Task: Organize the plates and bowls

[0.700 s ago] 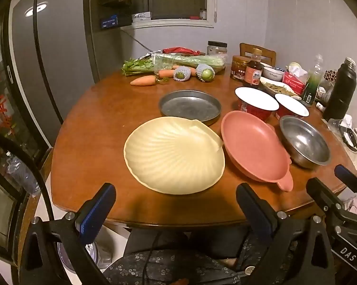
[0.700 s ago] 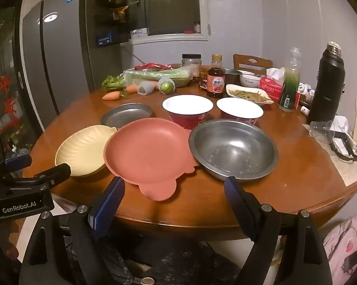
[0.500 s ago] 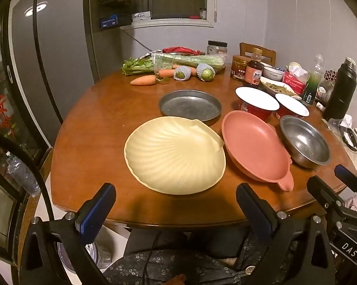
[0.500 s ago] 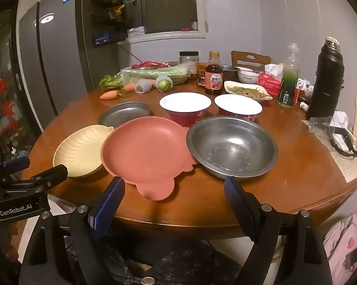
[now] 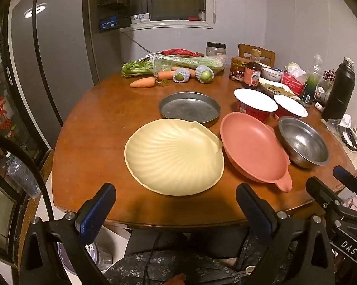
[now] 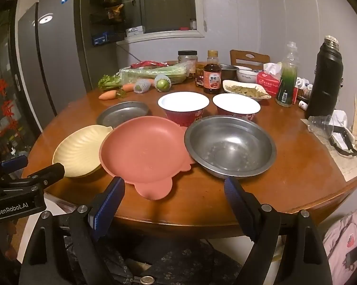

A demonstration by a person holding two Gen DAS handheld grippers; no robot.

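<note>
A dim kitchen, and a round wooden table (image 5: pixel 88 147) is filling the view with a tall grey fridge (image 5: pixel 52 54) standing behind it on the left. Sitting nearest the left edge is the cream shell plate (image 5: pixel 173 156), with the flat metal plate (image 5: pixel 189 106) lying just behind it. Next along, the pink plate (image 6: pixel 142 152) is resting beside the shell plate, its rim touching the steel bowl (image 6: pixel 230 146) on the right. Behind those, two red bowls (image 6: pixel 183 105) with white insides are standing side by side. Carrots (image 5: pixel 142 82) and greens are lying at the far edge. Down front, the left gripper (image 5: pixel 176 204) is hovering off the table edge, jaws gaping wide and empty, and the right gripper (image 6: pixel 173 196) is doing the same, spread wide before the pink plate.
</note>
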